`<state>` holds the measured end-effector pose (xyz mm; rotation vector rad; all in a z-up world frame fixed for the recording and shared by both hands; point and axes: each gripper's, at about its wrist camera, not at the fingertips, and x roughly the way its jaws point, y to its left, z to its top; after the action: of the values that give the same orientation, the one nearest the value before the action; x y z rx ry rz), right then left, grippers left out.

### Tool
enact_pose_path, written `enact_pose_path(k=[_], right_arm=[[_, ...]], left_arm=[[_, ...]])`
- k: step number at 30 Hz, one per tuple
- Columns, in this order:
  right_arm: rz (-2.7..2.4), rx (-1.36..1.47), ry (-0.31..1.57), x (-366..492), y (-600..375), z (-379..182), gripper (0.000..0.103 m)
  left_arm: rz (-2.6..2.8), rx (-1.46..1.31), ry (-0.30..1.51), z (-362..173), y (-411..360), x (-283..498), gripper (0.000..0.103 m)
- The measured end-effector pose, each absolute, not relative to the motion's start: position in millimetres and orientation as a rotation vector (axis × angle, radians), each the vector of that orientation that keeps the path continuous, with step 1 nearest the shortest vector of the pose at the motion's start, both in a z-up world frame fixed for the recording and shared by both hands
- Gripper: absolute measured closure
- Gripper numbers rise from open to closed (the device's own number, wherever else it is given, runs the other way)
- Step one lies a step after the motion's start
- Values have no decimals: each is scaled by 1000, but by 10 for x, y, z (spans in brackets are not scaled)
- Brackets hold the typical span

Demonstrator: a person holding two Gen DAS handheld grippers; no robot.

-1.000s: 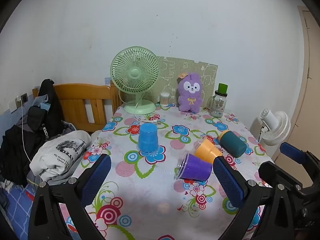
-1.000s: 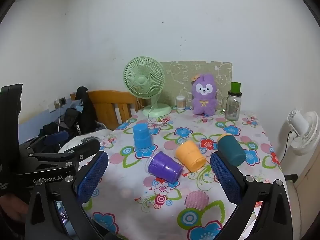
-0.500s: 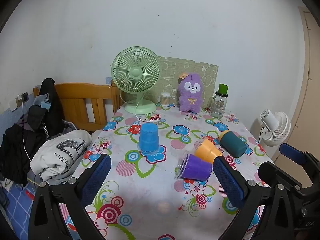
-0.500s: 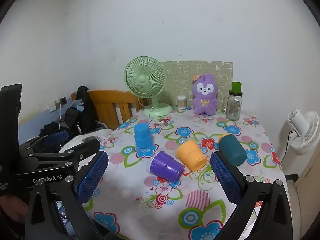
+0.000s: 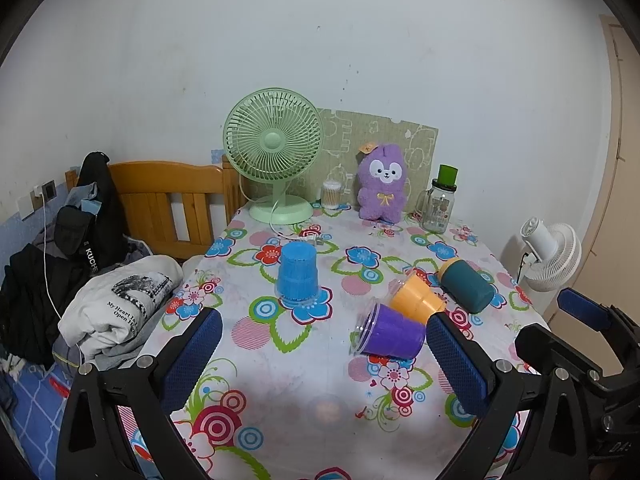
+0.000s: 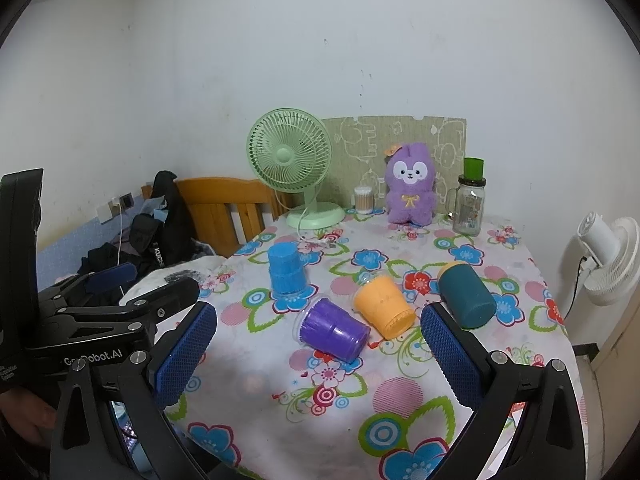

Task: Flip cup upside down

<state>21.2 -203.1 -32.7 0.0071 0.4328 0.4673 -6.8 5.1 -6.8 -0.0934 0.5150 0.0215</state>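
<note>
Both claws, left [image 5: 324, 354] and right [image 6: 318, 354], gape wide and empty above the floral-clothed bench [image 6: 400, 396], where a careless pinch could roll the toppled purple plastic cup [image 6: 332, 330] into its orange neighbour [image 6: 382, 304].

"KUCHE" runs down a black strap [image 5: 91, 258]; left gripper [image 6: 100, 354] reads "Robot.AI".

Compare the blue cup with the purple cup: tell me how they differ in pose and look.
The blue cup stands upside down, mouth on the tablecloth; the purple cup lies on its side. The blue cup stands apart from the others; the purple cup lies right against the orange cup. Both are ribbed plastic cups, and no gripper holds either.
</note>
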Motion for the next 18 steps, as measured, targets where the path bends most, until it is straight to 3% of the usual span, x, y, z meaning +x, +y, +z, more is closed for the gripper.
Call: enact_pose_path(k=[18], right_arm=[[465,12,441,227,-2055,-323,0]], left_arm=[[22,-97,530,-173,-29,-7,0]])
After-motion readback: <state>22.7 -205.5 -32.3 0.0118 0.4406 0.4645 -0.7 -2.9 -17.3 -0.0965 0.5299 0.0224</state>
